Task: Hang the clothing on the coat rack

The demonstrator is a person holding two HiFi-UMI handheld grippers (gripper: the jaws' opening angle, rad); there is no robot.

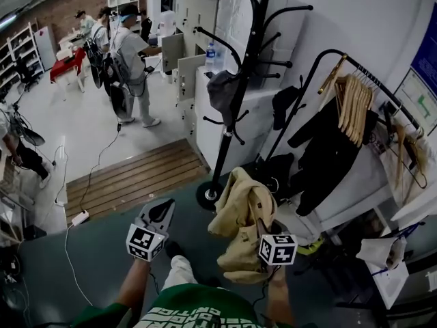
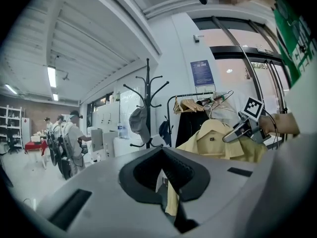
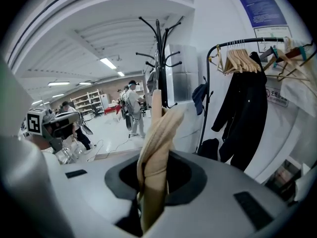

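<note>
Your right claw [image 3: 148,192] is clamped on a fold of the tan jacket [image 1: 240,225], which hangs bunched from it in front of you, clear of the floor and not on any hook. Your left claw [image 1: 164,209] is held out beside it, apart from the cloth, its jaws only narrowly parted with nothing between them. The black coat rack [image 1: 240,94] stands just beyond the jacket, and 1 grey cap [image 1: 220,91] hangs from a hook on its left side. To the right of the rack, a black coat [image 1: 328,152] and a row of wooden hangers [image 1: 355,101] hang on a garment rail against the wall. Several people stand well off at the far end of the room.
</note>
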